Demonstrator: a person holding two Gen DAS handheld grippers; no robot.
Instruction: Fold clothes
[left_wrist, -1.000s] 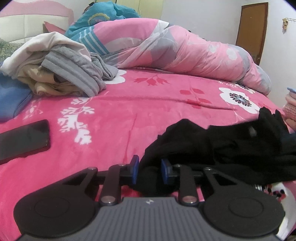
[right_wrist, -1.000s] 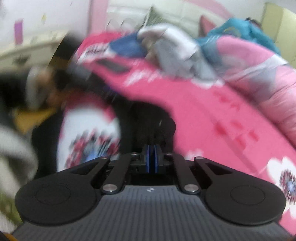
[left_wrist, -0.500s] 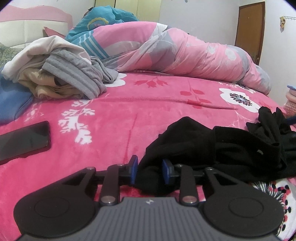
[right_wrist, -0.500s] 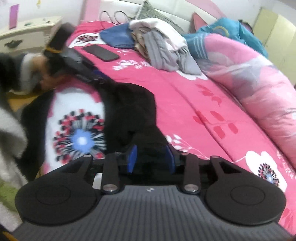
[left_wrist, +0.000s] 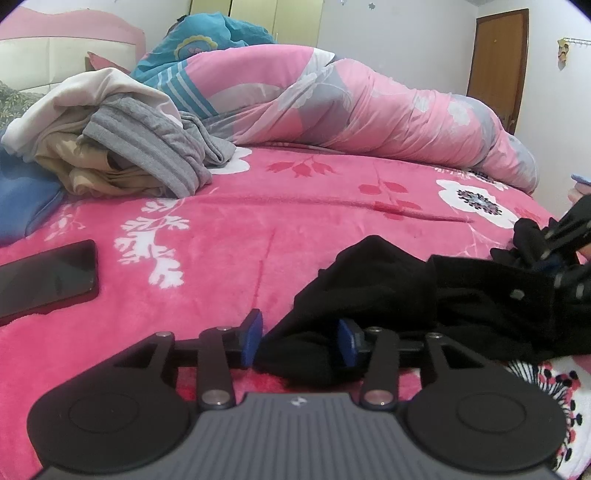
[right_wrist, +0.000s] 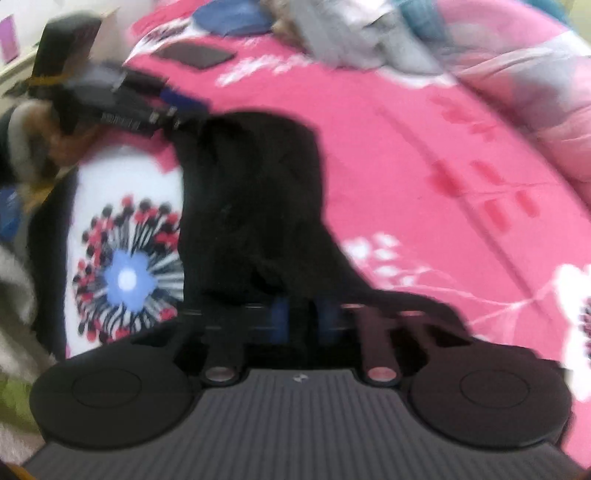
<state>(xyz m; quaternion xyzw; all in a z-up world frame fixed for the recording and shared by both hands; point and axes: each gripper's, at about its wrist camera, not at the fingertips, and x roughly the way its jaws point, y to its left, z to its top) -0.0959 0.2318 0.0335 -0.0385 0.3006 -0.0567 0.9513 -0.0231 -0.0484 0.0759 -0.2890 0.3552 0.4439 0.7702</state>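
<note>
Left wrist view: black garment (left_wrist: 424, 295) bunched in the lower right of the frame, on the pink floral blanket (left_wrist: 258, 229), one lump of cloth sitting between the blue pads of the left gripper (left_wrist: 298, 341). Pads visibly apart, a sliver of gap showing beside the left pad, so cloth between them but not pinched. Far right of the frame: right gripper (left_wrist: 554, 258) at the garment's other end. Right wrist view: heavily blurred; same garment (right_wrist: 258, 192) running from the lower centre up to the upper left, where the other tool meets it. Blue pads of the right gripper (right_wrist: 303, 321) seem parted with dark cloth around them; grip or no grip, cannot tell through the blur.

Garment crumpled, not flat, no clean fold line visible. Fits either a spreading stage or a re-gripping partway through folding. Either way, worth catching a true hem or corner rather than a thick wad, and keeping both ends level so the cloth lies smooth.

Room: broad bare stretch of blanket across the middle of the left wrist frame, good for laying the piece out. Phone (left_wrist: 44, 280) at the left edge, near the left tool; best kept clear of dragged cloth. Heap of grey and beige clothes (left_wrist: 129, 147) in the upper left, rolled pink quilt (left_wrist: 369, 110) along the top. Bed edge close at the lower right, so risk of cloth sliding off there.
</note>
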